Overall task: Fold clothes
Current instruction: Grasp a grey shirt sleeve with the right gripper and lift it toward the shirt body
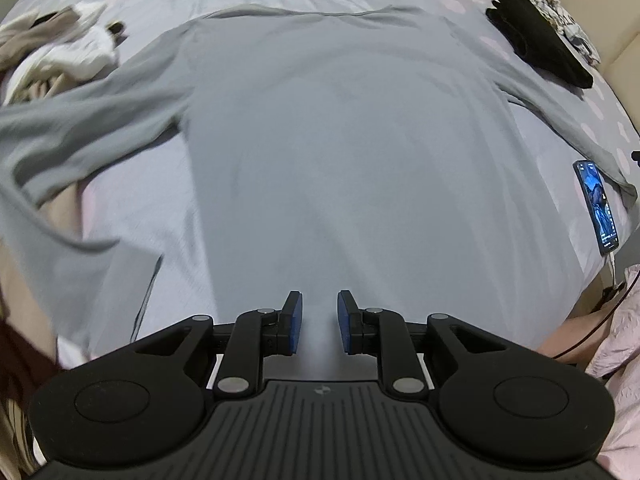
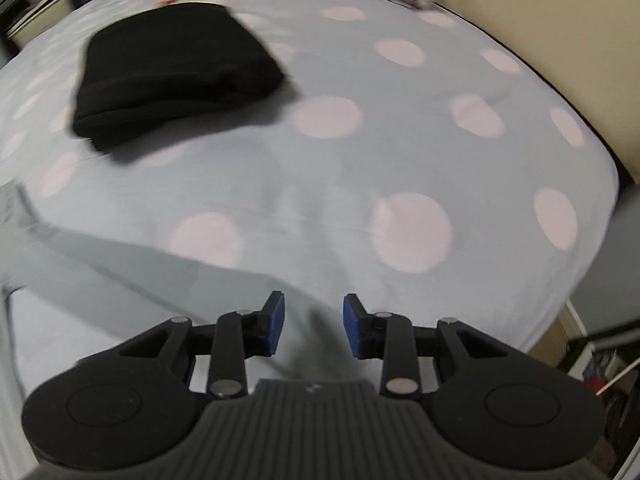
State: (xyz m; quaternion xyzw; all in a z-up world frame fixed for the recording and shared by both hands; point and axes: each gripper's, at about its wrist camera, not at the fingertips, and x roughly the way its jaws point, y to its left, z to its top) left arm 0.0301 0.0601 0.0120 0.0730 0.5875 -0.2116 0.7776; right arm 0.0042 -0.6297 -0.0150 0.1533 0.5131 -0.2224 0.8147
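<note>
A grey long-sleeved shirt (image 1: 328,140) lies spread flat on the bed, collar end far from me, sleeves out to both sides. My left gripper (image 1: 319,322) is open and empty, just above the shirt's near hem. In the right wrist view one grey sleeve (image 2: 120,276) runs from the left edge toward my right gripper (image 2: 314,322), which is open and empty, with the sleeve's end under and between its blue pads (image 2: 276,322).
The bed has a grey sheet with pink dots (image 2: 408,232). A folded black garment (image 2: 176,76) (image 1: 536,48) lies at the far right. A pile of white and beige clothes (image 1: 60,52) is at far left. A phone (image 1: 598,208) with a cable lies at the right edge.
</note>
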